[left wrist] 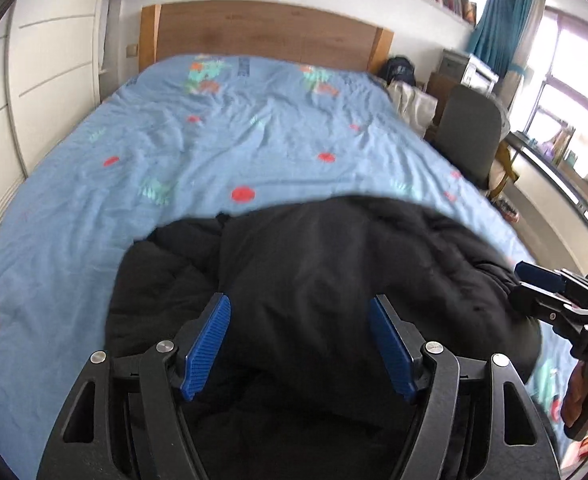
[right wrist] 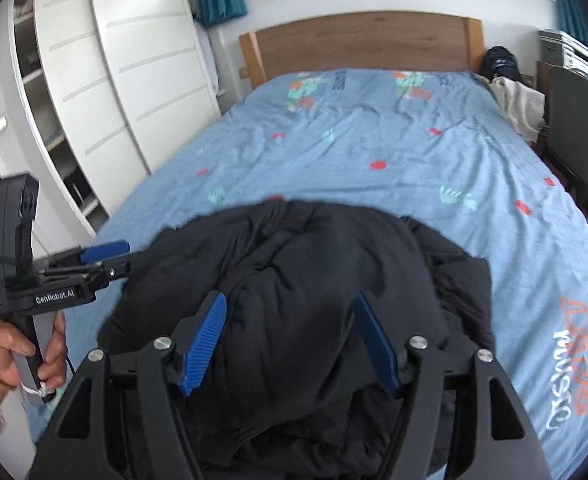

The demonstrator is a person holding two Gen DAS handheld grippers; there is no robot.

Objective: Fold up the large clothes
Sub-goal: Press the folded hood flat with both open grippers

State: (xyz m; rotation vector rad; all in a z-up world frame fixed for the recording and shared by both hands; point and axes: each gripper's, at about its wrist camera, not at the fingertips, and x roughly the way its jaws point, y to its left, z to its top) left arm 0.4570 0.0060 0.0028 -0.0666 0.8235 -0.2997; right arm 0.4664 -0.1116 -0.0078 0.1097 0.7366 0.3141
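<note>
A black padded jacket (left wrist: 334,280) (right wrist: 314,280) lies bunched in a thick heap on the near end of the bed. My left gripper (left wrist: 300,304) hovers just above it, jaws apart, with nothing pinched between the blue pads (left wrist: 209,344). My right gripper (right wrist: 289,300) hangs over the same heap, also open and empty. Each gripper shows in the other's view: the right one (left wrist: 528,286) at the jacket's right edge, the left one (right wrist: 123,256) at its left edge, held by a hand (right wrist: 17,352).
The bed has a light blue printed cover (left wrist: 213,140) (right wrist: 374,140) and a wooden headboard (right wrist: 358,44). White wardrobe doors (right wrist: 133,80) stand along its left. A grey chair (left wrist: 470,132), a dark bag and pale cloth crowd its right side by the window.
</note>
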